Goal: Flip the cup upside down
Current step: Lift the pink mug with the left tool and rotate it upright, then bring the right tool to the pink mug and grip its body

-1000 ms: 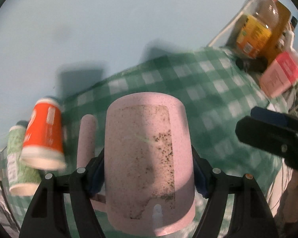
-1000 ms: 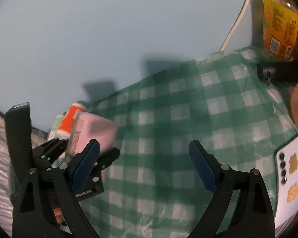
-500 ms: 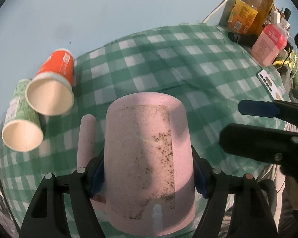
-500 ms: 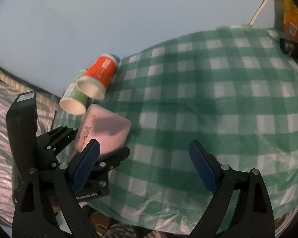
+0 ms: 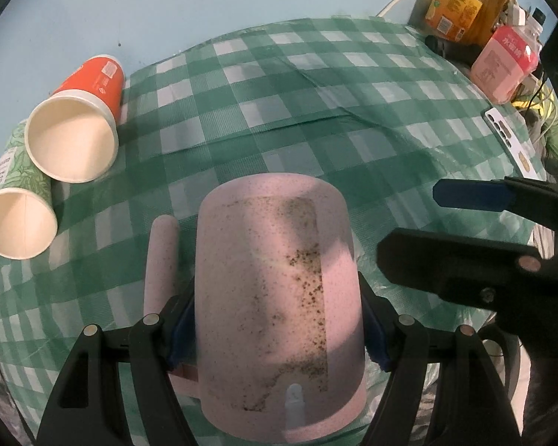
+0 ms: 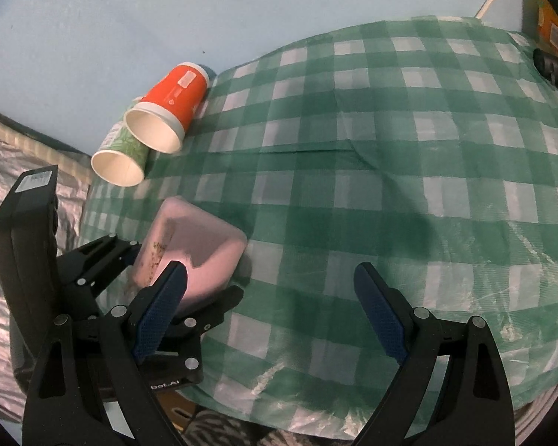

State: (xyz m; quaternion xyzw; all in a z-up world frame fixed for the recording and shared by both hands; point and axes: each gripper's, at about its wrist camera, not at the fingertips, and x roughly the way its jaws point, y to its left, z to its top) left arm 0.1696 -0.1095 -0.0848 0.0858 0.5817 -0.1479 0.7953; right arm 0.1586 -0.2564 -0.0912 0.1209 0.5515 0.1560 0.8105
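Observation:
A pink speckled cup (image 5: 279, 297) with a side handle (image 5: 160, 260) is clamped in my left gripper (image 5: 277, 330), held above the near left part of the green checked table, closed base pointing away from the camera. It also shows in the right wrist view (image 6: 197, 249), tilted in the left gripper (image 6: 130, 282). My right gripper (image 6: 271, 312) is open and empty, to the right of the cup over the table's near edge; it shows in the left wrist view (image 5: 476, 223).
An orange paper cup (image 5: 78, 122) and a green paper cup (image 5: 15, 200) lie on their sides at the table's far left. A juice bottle (image 5: 461, 3), a pink carton (image 5: 502, 63) and a phone (image 5: 509, 137) sit at the right.
Both grippers have risen and tipped downward, so the table shows from higher up. The cup stays clamped in the left gripper. The right gripper stays open.

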